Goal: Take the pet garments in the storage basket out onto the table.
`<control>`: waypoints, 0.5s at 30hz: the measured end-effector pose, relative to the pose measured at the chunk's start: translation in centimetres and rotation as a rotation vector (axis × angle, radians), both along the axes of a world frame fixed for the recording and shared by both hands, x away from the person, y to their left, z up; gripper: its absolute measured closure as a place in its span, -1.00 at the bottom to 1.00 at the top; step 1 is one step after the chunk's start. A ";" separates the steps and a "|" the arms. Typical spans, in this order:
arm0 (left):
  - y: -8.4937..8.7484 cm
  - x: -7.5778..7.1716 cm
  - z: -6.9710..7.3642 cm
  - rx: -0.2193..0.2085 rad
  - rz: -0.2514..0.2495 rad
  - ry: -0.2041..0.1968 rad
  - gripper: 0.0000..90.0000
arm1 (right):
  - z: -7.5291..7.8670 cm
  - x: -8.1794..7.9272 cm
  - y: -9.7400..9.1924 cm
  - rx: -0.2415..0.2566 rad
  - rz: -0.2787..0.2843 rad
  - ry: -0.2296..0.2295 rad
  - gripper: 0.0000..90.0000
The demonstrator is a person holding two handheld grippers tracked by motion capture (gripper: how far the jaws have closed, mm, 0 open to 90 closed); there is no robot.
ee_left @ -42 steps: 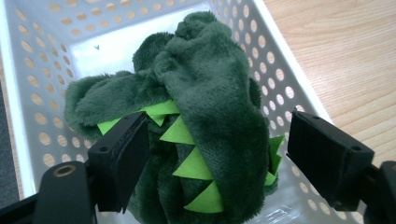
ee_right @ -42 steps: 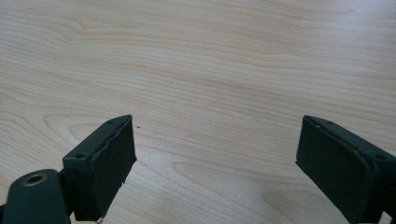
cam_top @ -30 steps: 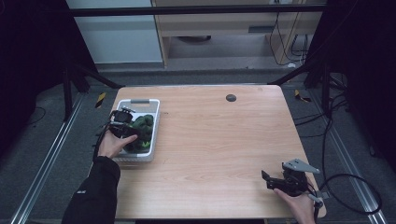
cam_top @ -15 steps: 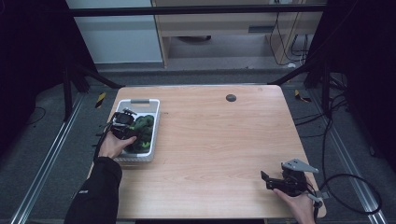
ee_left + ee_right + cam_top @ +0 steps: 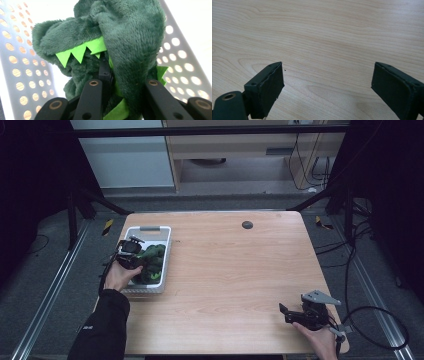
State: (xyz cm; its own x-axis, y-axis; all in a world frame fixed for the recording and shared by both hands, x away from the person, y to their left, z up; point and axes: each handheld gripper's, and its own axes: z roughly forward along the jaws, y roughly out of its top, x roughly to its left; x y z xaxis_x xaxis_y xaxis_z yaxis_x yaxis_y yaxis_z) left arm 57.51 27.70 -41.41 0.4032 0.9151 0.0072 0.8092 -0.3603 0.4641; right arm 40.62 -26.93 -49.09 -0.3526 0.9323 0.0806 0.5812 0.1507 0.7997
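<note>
left gripper (image 5: 131, 256) clamped on the green plush toy (image 5: 120, 42) | toy's in the white basket (image 5: 162, 251), not out yet imo | right gripper (image 5: 327, 87) wide open, idle over the table (image 5: 230, 265)

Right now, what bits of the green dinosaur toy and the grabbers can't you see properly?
- Plush toy, left gripper view: its lower body is hidden behind the black jaws and cut off by the bottom edge.
- Left gripper, high view: too small to tell how its jaws stand on the toy.
- White basket, high view: its floor is hidden under the toy.
- Right gripper, right gripper view: jaw roots are cut off by the frame edges.
</note>
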 end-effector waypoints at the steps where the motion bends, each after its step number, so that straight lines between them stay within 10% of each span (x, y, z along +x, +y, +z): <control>1: 0.0 -0.1 0.2 -0.008 0.000 -0.007 0.72 | 0.0 0.0 0.0 0.000 0.000 0.000 -0.76; 15: 0.7 -1.7 4.0 -0.050 -0.013 -0.067 0.73 | 0.0 0.1 0.0 -0.008 0.002 -0.005 -0.77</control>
